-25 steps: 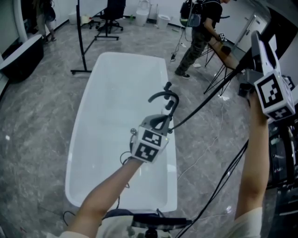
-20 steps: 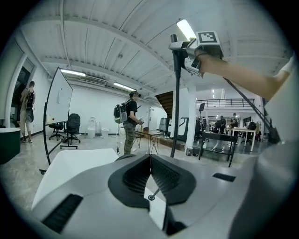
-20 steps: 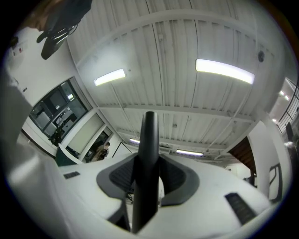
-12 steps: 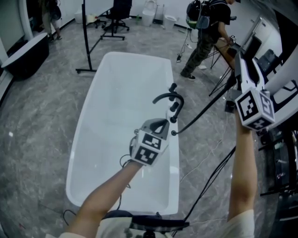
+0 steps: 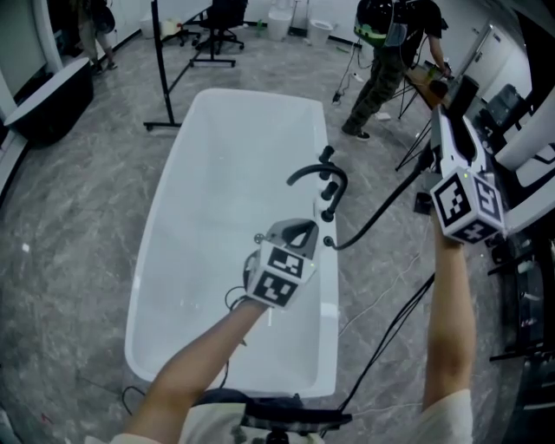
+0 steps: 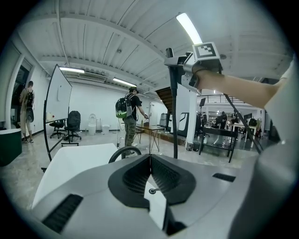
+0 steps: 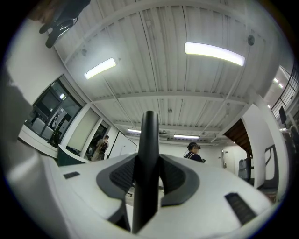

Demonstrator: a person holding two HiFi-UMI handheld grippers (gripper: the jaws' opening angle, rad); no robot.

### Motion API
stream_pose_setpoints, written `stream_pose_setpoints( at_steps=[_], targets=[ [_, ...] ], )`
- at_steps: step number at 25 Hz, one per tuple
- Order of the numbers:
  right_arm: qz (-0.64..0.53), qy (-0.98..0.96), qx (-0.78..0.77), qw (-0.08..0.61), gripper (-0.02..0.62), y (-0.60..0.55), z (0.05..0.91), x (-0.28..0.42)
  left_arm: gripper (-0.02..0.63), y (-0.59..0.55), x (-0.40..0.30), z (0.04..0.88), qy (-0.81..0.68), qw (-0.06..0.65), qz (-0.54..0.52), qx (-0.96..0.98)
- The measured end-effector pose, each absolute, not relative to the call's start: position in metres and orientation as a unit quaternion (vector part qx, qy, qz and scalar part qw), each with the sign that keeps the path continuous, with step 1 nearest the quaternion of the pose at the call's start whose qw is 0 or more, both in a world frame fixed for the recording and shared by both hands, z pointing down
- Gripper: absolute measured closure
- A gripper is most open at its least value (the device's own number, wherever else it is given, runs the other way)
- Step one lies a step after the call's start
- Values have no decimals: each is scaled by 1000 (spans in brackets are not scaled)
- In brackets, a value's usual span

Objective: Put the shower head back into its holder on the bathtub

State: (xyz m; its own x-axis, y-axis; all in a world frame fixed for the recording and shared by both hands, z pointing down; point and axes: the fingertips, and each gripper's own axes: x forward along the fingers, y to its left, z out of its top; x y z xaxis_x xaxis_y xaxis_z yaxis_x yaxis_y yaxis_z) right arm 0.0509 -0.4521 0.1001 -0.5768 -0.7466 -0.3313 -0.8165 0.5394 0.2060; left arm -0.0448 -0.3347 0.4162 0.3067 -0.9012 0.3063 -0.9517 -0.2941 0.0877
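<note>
The white bathtub [image 5: 173, 165] lies lengthwise in the head view, with a black faucet [image 5: 316, 176] and its knobs on the right rim. A black hose [image 5: 381, 206] runs from there up to the black shower head handle [image 7: 148, 135], on which my right gripper [image 5: 448, 121] is shut, held to the right of the tub and pointing upward. In the left gripper view the handle [image 6: 174, 102] stands upright in the right gripper [image 6: 187, 65]. My left gripper [image 5: 299, 229] hovers over the rim just before the faucet [image 6: 125, 151], jaws shut and empty.
A person [image 5: 386, 52] stands beyond the tub's far right corner beside a tripod table. A black stand pole [image 5: 160, 69] and an office chair [image 5: 221, 17] are at the far left. Cables [image 5: 390, 321] trail on the floor to the right, next to dark equipment.
My right gripper has come down and slightly left with the shower head, and the hose now hangs lower. The left gripper has sunk a little by the faucet.
</note>
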Motion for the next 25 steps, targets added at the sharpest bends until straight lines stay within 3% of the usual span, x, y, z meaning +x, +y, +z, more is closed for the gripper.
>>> stream_pose_setpoints(
  at_steps=[10, 15, 25],
  targets=[
    [219, 864, -445, 87, 453, -479, 50, 29, 591, -339, -50, 414, -585, 129, 95, 795],
    [204, 865, -443, 117, 453, -487, 40, 20, 591, -337, -62, 416, -594, 131, 98, 788],
    [177, 860, -471, 83, 453, -535, 114, 25, 591, -349, -68, 445, -598, 148, 107, 781]
  ],
)
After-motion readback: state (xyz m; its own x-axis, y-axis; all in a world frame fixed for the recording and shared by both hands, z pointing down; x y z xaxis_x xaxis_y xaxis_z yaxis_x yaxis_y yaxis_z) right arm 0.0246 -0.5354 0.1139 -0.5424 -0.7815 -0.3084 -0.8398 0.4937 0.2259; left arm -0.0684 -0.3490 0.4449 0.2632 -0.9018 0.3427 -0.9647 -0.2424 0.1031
